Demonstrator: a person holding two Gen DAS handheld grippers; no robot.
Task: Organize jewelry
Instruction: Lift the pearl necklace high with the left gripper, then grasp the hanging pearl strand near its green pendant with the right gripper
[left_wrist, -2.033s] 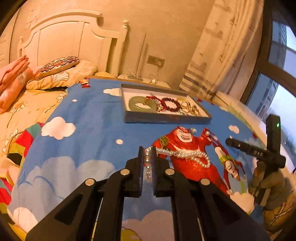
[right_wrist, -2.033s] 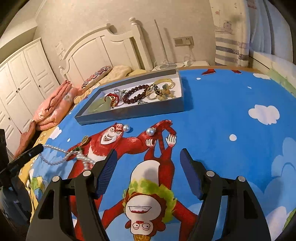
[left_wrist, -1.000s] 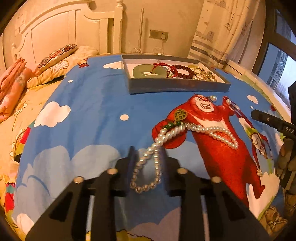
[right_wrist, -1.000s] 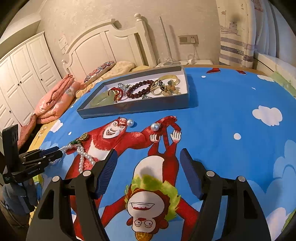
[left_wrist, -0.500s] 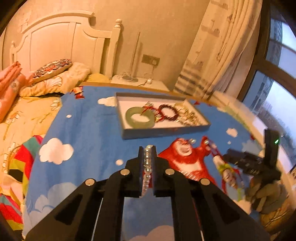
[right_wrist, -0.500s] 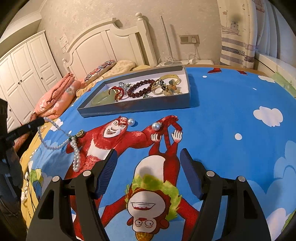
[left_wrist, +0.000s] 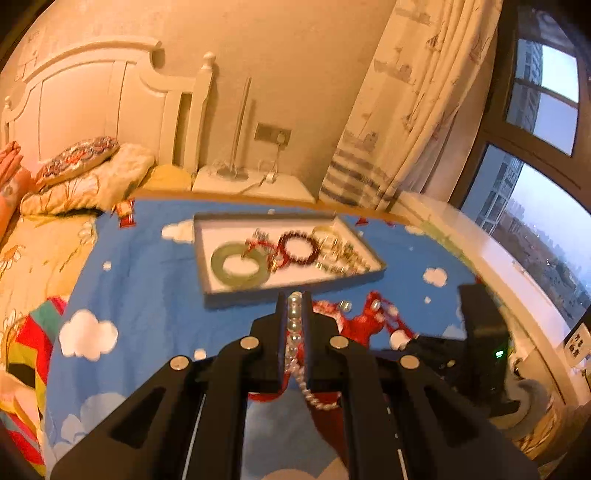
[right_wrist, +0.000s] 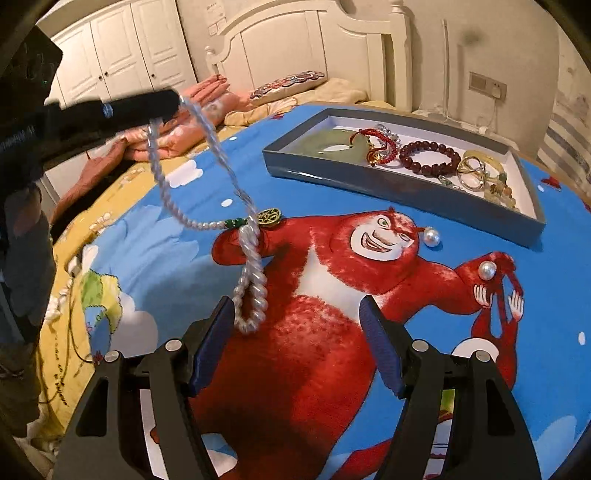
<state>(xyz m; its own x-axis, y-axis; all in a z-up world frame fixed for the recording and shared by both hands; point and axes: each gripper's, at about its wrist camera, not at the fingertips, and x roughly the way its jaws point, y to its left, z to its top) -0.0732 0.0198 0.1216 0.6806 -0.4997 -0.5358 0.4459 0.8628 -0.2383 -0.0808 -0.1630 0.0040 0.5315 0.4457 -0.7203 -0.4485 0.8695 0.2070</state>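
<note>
Pearl necklace (right_wrist: 207, 122): hung from the left hand-held gripper (left_wrist: 295, 306), lifted above the bed's blue cartoon quilt (right_wrist: 480, 369); in the right wrist view its doubled lower loop sagged to the quilt by the red bear print, with a green bead and a gold filigree charm (right_wrist: 269, 216) at the bend.
Left hand-held gripper: clenched on the strand, a row of pearls showing in the narrow slot between its fingers, the rest trailing below.
Right hand-held gripper (right_wrist: 299, 332): released, jaws wide apart, low over the quilt with the dangling loop just beside its left finger.
Jewelry tray (right_wrist: 406, 192): grey-walled, white-floored, at the far side of the quilt; it held a pale green jade bangle (left_wrist: 238, 264), a dark red bead bracelet (right_wrist: 430, 158), red cord pieces and gold rings.
Loose pearls (right_wrist: 430, 236): two single ones lay on the quilt, near the tray's front wall.
Handling: the strand looked light, limp and slippery, likely to swing and snag; the thread could give under a sharp tug.
Where to hold: a pinch across several pearls, as here, seemed secure; a second hold near the charm would probably tame the hanging loop.
Risk: the trailing loop might catch on the tray wall.
</note>
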